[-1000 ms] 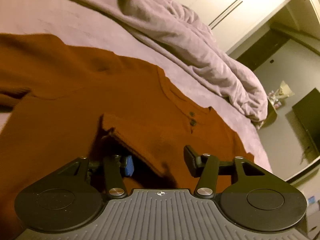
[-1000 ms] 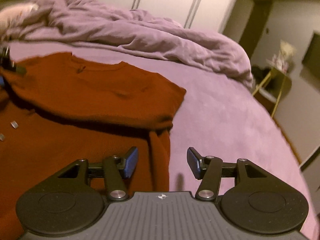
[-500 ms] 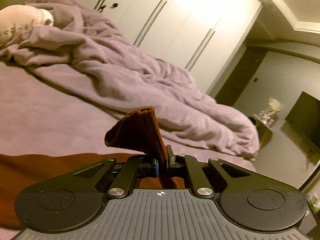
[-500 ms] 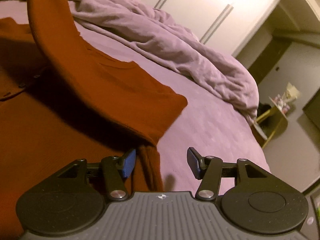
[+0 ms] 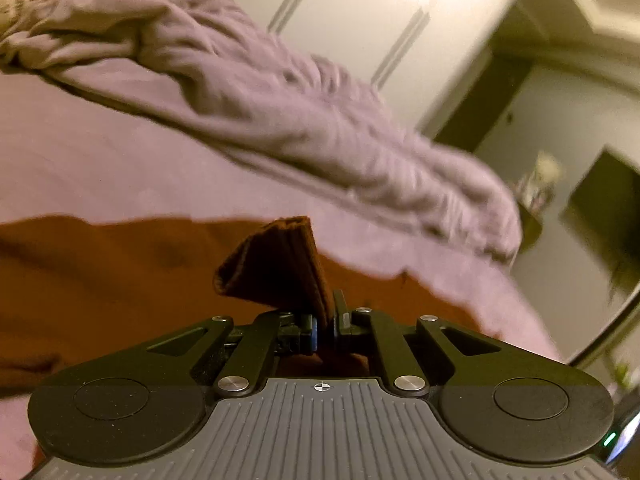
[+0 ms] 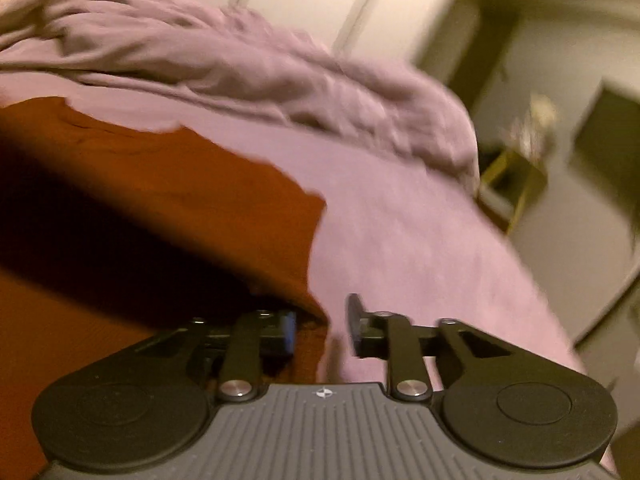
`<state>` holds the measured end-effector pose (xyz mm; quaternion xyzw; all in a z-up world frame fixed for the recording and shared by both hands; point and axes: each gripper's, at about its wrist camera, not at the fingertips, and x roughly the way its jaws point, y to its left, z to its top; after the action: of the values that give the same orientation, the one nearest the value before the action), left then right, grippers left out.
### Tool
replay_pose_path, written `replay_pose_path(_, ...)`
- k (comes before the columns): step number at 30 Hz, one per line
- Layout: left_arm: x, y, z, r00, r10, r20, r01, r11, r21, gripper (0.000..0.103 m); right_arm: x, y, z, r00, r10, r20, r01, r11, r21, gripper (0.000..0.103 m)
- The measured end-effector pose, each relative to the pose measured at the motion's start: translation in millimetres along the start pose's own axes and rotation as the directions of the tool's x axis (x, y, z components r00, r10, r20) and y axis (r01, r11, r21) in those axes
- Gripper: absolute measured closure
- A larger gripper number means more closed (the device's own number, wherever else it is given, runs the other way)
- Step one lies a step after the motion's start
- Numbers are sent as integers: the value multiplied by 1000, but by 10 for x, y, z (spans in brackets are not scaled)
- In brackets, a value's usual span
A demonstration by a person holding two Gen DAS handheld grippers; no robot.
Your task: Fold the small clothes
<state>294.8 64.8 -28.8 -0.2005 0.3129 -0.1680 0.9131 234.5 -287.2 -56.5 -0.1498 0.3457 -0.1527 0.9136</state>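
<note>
Pinching a shirt (image 5: 120,280) fold, the left tool (image 5: 325,322) leads; the right tool (image 6: 322,330), half-open and closing, has its hem at 11 o'clock.

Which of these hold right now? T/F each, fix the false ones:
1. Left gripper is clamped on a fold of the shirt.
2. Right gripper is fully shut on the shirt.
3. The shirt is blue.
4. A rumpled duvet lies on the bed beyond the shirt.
1. True. The left gripper pinches a raised fold of the rust-orange shirt.
2. False. The right gripper has just been closing, but a gap remains; the shirt's edge sits between the fingers, not yet pressed.
3. False. It is rust-orange.
4. True. The mauve duvet is bunched on the bed behind the shirt.
</note>
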Motion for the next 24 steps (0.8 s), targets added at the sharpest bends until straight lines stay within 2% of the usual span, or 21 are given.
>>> replay_pose_path(2,87,52,-112,999,24,-43,-24,1000,-7,94,-1,22,-46,1000,4,11,-4,999,-34,73)
replay_pose_path(4,107,193,-189,997,26,-77,-30,998,-60,94,-86,137,-68,998,-21,53,28,990,-139,73)
replay_pose_path(6,99,340,-244,994,29,-107,-42,993,-112,84,-166,210,-104,995,-15,94,33,980,-195,73)
replay_pose_path(8,75,443,-264,993,5,-115,-23,989,-148,84,-209,274,-146,992,-17,127,48,968,-247,74)
replay_pose_path(10,63,497,-242,993,-20,-115,-1,983,-182,80,-230,346,-206,988,-16,156,62,952,-300,78)
replay_pose_path(12,54,542,-183,994,-47,-101,24,975,-221,76,-264,398,-231,986,-11,167,66,944,-325,90)
replay_pose_path(14,42,554,-126,994,-73,-84,50,966,-252,76,-288,431,-248,985,-5,173,64,939,-339,91)
replay_pose_path(15,42,547,-102,993,-83,-79,60,964,-258,80,-298,446,-258,985,2,175,61,934,-351,92)
replay_pose_path(17,64,512,-59,994,-60,-87,38,969,-243,94,-293,459,-280,985,2,173,64,925,-375,92)
replay_pose_path(19,101,427,22,995,-34,-88,16,979,-205,94,-274,457,-303,986,-3,164,66,922,-383,93)
replay_pose_path(21,77,302,168,998,-53,-43,45,984,-174,94,-271,454,-299,986,-14,167,77,924,-375,93)
replay_pose_path(24,-92,141,376,991,-108,78,118,984,-136,94,-285,450,-255,981,-46,188,111,930,-350,93)
